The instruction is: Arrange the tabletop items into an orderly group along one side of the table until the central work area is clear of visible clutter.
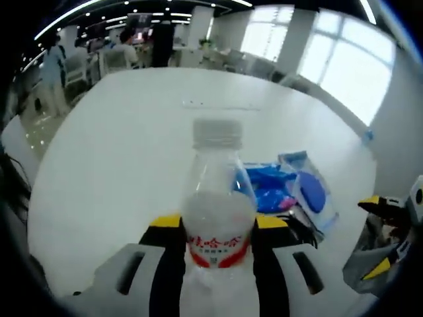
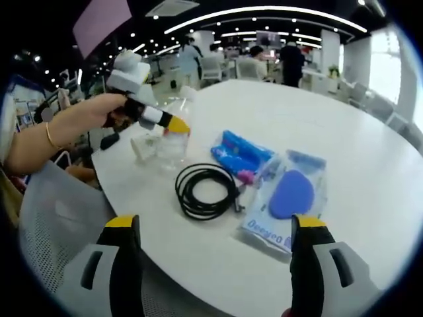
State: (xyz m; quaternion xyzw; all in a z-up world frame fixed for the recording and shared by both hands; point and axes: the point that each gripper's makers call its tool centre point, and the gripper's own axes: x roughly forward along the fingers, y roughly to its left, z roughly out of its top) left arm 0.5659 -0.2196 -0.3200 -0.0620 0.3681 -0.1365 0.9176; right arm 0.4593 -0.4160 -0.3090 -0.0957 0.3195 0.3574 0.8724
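While the left gripper [image 1: 218, 241] pinches a clear plastic water bottle [image 1: 217, 218] between its yellow-tipped jaws, the right gripper [image 2: 215, 228] sits with jaws spread wide and nothing between them.

Left gripper view: bottle is upright, white cap on top, red-and-white label band at the grip line, both jaws pressed against its sides. It stands over the white round table [image 1: 132, 145]. Just behind the bottle on its right lie a blue packet [image 1: 268, 185] and a clear bag with a blue oval item [image 1: 310, 191], touching or overlapping each other. Right gripper enters at the right edge [image 1: 386, 238], apart from the bottle.

Right gripper view: left gripper [image 2: 158, 119] is at upper left, held by a hand [image 2: 82, 122] with a thin bracelet on the wrist; the bottle [image 2: 173, 135] hangs in it near the table's near-left edge [image 2: 370, 165]. A coiled black cable [image 2: 205, 188] lies on the table between the spread jaws, just beside the bottle. Blue packet [image 2: 238, 155] lies right of the coil, touching or nearly touching the cable end. Clear bag with the blue oval [image 2: 287, 198] is right of that, overlapping the packet's edge. Cannot tell what the blue items are.

Mesh chair back [image 2: 59, 211] at lower left, against the table edge. People [image 2: 271, 59] and chairs in the office behind, well apart from the table.
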